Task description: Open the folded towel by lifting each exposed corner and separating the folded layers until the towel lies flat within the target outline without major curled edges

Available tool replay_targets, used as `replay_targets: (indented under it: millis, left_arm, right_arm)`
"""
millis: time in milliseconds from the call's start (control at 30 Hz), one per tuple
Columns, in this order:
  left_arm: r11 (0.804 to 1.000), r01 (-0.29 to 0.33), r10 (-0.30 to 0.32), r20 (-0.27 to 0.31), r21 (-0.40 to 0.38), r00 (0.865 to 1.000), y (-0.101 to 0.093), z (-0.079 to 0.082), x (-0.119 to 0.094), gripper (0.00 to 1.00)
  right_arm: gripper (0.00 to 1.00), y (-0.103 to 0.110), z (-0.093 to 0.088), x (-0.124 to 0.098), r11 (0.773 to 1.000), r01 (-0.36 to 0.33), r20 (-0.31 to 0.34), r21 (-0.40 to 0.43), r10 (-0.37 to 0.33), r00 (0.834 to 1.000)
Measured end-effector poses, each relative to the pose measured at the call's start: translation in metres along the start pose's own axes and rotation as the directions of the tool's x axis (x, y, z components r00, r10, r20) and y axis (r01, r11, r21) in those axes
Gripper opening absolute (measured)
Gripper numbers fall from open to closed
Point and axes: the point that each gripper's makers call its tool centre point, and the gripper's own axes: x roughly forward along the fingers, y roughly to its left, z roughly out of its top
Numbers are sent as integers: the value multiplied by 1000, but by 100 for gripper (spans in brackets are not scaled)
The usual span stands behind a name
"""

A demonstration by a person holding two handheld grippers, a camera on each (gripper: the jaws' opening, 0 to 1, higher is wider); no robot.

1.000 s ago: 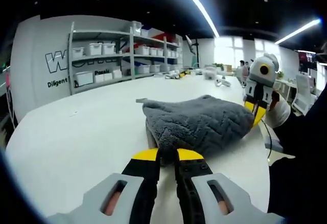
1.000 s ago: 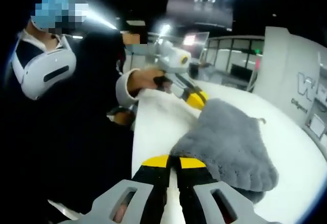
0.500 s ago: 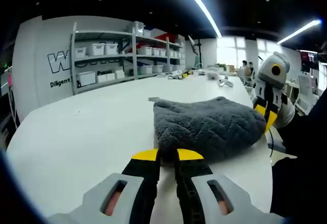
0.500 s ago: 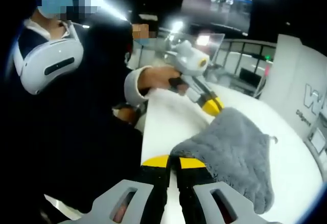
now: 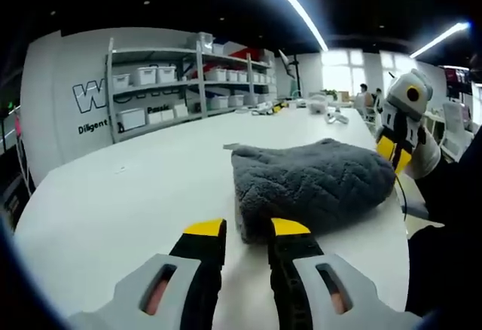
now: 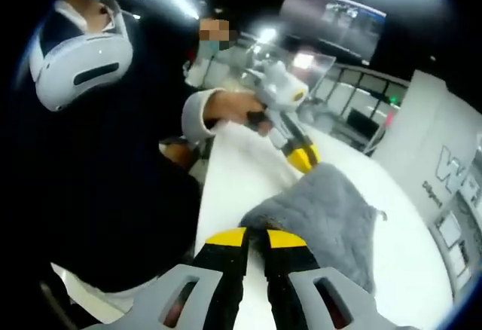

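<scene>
A grey fluffy towel (image 5: 312, 183) lies folded and bunched on the white table (image 5: 128, 194). My left gripper (image 5: 247, 228) stands open at the towel's near edge, its yellow tips either side of the edge. In the right gripper view the same gripper (image 6: 303, 157), held by a hand, sits at the towel's (image 6: 335, 221) far corner. My right gripper (image 6: 256, 238) is shut on the towel's near corner. From the left gripper view, that right gripper (image 5: 394, 153) shows at the towel's right end, slightly above the table.
Grey shelves with white bins (image 5: 151, 81) stand along the back wall. Small items (image 5: 320, 108) lie at the table's far end. A person in dark clothes with a white headset (image 6: 79, 62) stands close to the table's edge (image 6: 207, 187).
My left gripper's jaws have spread apart and let go of the towel's edge. The right gripper stays shut on its corner; the towel has settled a little flatter.
</scene>
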Motion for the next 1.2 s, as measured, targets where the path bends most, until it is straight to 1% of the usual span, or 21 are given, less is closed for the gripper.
replay_targets:
  millis: [67, 167, 267, 367, 433, 567, 633, 767, 800, 933, 967, 1033, 1067, 1167, 1200]
  left_arm:
    - [1000, -1, 1, -2, -1, 1000, 1, 0, 0, 24]
    - [1000, -11, 11, -13, 1, 1000, 3, -1, -2, 29]
    - [1000, -7, 7, -15, 23, 1000, 3, 0, -4, 34]
    - [1000, -4, 4, -22, 29, 1000, 2, 1, -7, 37]
    - [1000, 1, -1, -18, 24, 1000, 2, 3, -8, 37]
    - [1000, 21, -20, -27, 18, 999, -2, 4, -12, 38]
    - [1000, 23, -23, -29, 20, 999, -3, 5, -14, 38]
    - [1000, 24, -24, -30, 20, 999, -3, 5, -14, 37]
    - [998, 59, -59, -8, -17, 998, -8, 11, -18, 36]
    - [998, 65, -65, -10, -18, 998, -9, 11, -19, 35]
    - [998, 68, -68, -16, -17, 998, -10, 9, -19, 34]
    - [997, 72, -73, -19, -18, 997, -11, 9, -19, 32]
    - [997, 77, -78, -22, -20, 997, -12, 8, -18, 31]
    - [996, 88, -89, -32, -20, 996, -15, 5, -16, 29]
    - [996, 90, -91, -33, -18, 995, -16, 5, -16, 29]
  right_arm:
    - [6, -3, -1, -4, 1000, 18, 1, 2, -18, 1000]
    - [12, -22, -5, -17, 994, 109, 8, 12, -109, 994]
    - [14, -28, -9, -23, 989, 140, 7, 40, -141, 990]
    - [18, -44, -22, -33, 976, 200, -9, 90, -200, 980]
    - [20, -52, -29, -37, 966, 227, -21, 127, -226, 974]
    - [26, -65, -45, -42, 948, 281, -58, 148, -276, 960]
    - [27, -67, -49, -44, 942, 288, -63, 174, -281, 958]
    - [27, -68, -51, -44, 941, 287, -64, 180, -280, 958]
    - [27, -76, -67, -46, 916, 317, -91, 246, -303, 949]
    - [27, -78, -72, -45, 902, 324, -87, 284, -313, 946]
    - [28, -80, -76, -44, 887, 326, -86, 326, -315, 945]
    - [28, -82, -80, -45, 880, 331, -91, 340, -319, 943]
    - [28, -82, -83, -44, 878, 330, -96, 345, -317, 943]
    - [28, -79, -93, -39, 882, 327, -123, 340, -303, 945]
    - [28, -80, -94, -38, 882, 328, -126, 338, -303, 945]
